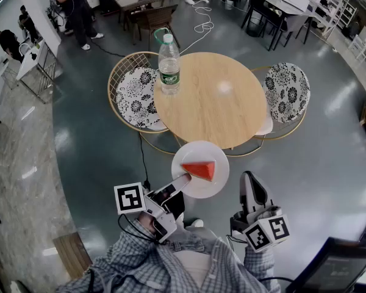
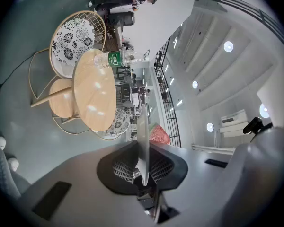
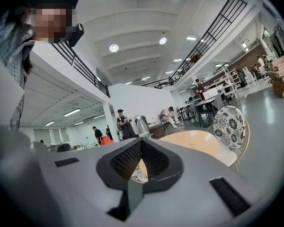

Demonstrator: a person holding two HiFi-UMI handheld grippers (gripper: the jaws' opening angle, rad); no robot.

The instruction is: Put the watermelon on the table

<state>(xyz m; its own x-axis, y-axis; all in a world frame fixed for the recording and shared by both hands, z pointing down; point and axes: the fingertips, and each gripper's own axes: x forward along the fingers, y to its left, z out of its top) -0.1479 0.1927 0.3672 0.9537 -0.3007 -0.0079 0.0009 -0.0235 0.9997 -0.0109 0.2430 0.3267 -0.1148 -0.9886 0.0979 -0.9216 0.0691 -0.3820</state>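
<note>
A red wedge of watermelon (image 1: 199,170) lies on a small white plate (image 1: 210,151). The plate hangs in the air just short of the near edge of the round wooden table (image 1: 213,96). My left gripper (image 1: 182,182) is shut on the plate's near-left rim. In the left gripper view the plate (image 2: 143,126) shows edge-on between the jaws, with the watermelon (image 2: 158,135) beyond it and the table (image 2: 94,96) further off. My right gripper (image 1: 248,180) hovers to the right of the plate, its jaws shut and empty (image 3: 142,143).
A clear water bottle (image 1: 169,66) with a green label stands at the table's far left edge. Two wire chairs with patterned cushions flank the table, one at the left (image 1: 134,90) and one at the right (image 1: 287,93). A black cable (image 1: 142,157) runs across the floor. People stand far back left.
</note>
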